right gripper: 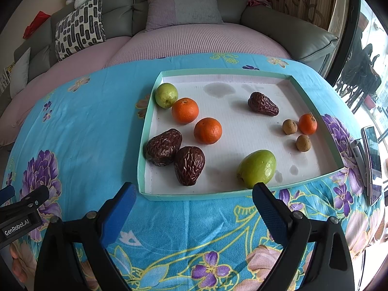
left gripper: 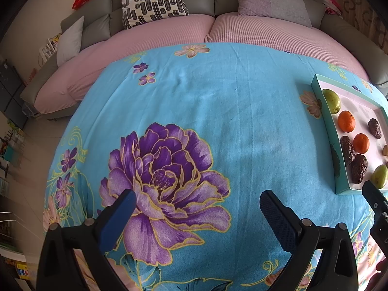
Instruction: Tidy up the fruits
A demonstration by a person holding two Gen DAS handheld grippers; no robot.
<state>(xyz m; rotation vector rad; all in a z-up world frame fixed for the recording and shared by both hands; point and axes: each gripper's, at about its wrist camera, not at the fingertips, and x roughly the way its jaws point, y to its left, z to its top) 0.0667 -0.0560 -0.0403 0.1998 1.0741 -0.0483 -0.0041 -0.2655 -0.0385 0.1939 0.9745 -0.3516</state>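
In the tray (right gripper: 145, 150), two green fruits (right gripper: 257, 168), three oranges (right gripper: 207, 131), three wrinkly brown dates (right gripper: 189, 165) and two small brown balls (right gripper: 303, 143) lie loose.

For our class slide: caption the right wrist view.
Open right gripper faces a tray of scattered fruit on a floral cloth.

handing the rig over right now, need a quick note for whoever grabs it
Left gripper: open, empty, over bare cloth left of the tray.
Right gripper: open, empty, at the tray's near edge.
In the tray: two green fruits, three oranges, three dates, two small brown fruits.
Done: partial clusters only.
Left: group the strays by kind.
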